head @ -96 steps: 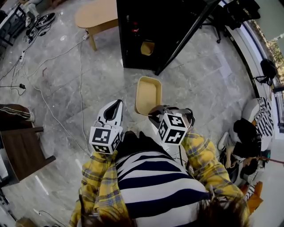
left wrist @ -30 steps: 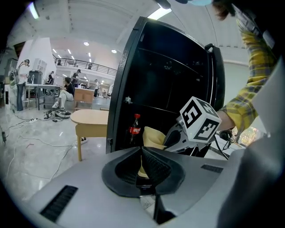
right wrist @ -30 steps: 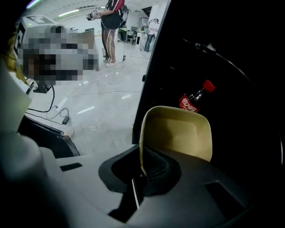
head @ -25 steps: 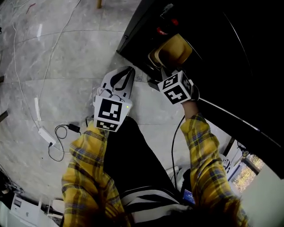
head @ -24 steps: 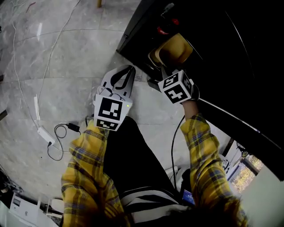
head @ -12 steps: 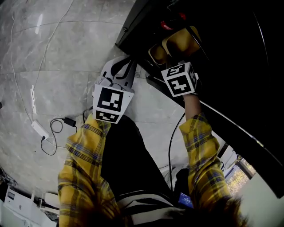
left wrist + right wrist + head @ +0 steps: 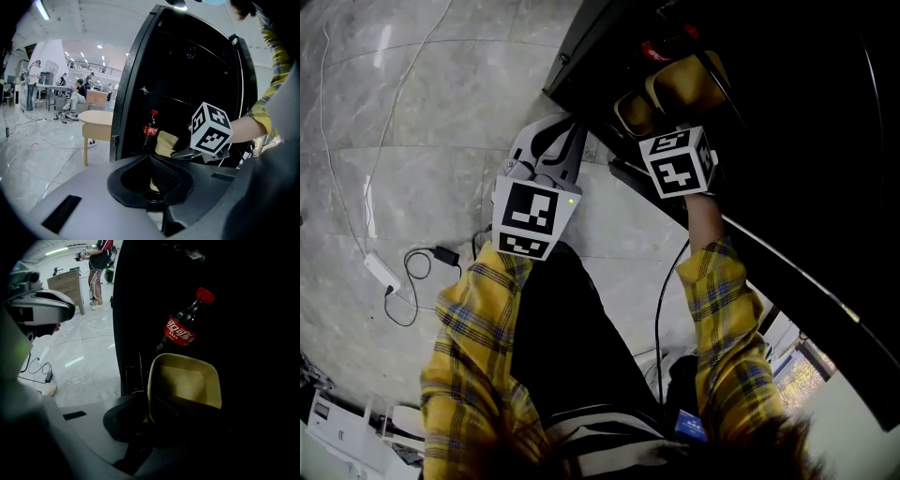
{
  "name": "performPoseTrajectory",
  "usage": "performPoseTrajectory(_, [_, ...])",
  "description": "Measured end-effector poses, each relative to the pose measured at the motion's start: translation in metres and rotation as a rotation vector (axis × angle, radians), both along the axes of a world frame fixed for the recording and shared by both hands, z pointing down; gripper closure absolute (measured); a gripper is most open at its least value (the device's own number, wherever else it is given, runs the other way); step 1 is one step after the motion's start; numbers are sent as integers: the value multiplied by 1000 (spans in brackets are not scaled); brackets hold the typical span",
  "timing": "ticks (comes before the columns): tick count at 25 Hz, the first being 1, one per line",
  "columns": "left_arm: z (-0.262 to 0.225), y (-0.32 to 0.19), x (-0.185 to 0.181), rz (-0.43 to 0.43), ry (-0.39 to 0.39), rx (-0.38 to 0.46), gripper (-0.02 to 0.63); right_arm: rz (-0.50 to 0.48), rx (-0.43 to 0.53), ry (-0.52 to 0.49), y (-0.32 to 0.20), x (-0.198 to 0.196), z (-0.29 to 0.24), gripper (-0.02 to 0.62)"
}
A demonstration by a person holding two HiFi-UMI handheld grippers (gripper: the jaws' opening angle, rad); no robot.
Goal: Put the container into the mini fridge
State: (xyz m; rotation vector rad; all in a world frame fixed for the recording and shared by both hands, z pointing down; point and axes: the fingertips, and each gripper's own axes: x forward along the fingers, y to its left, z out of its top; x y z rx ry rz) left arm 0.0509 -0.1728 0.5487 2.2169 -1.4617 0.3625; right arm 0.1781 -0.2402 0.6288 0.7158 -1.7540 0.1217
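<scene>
The tan open container (image 7: pixel 187 380) is tilted on edge inside the black mini fridge (image 7: pixel 126 310), just below a cola bottle (image 7: pixel 183 329). My right gripper (image 7: pixel 149 411) is shut on the container's near rim. In the head view the container (image 7: pixel 684 82) sits past the right marker cube, within the fridge opening (image 7: pixel 581 56). The left gripper view shows the container (image 7: pixel 166 143) beside the bottle (image 7: pixel 149 131), with the right gripper (image 7: pixel 183 151) behind it. My left gripper (image 7: pixel 561 141) hovers at the fridge's lower front edge, shut and holding nothing.
A second tan object (image 7: pixel 633 112) lies lower in the fridge. Cables and a power strip (image 7: pixel 380 272) trail over the marble floor at the left. A low wooden table (image 7: pixel 96 123) stands beside the fridge, and people (image 7: pixel 75 96) are far behind it.
The right gripper has carried the container from over the floor up to the fridge and, in the last second, pushed it a little deeper inside. The left gripper stays near the fridge's edge.
</scene>
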Motion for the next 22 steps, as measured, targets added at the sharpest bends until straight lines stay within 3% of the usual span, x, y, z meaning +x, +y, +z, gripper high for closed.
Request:
performPoseTrajectory(13, [-12, 3, -16, -40, 6, 14, 588, 38, 61, -45, 1, -4, -13, 535])
performPoseTrajectory(22, [-38, 16, -32, -80, 9, 31, 588, 104, 140, -93, 14, -11, -50, 535])
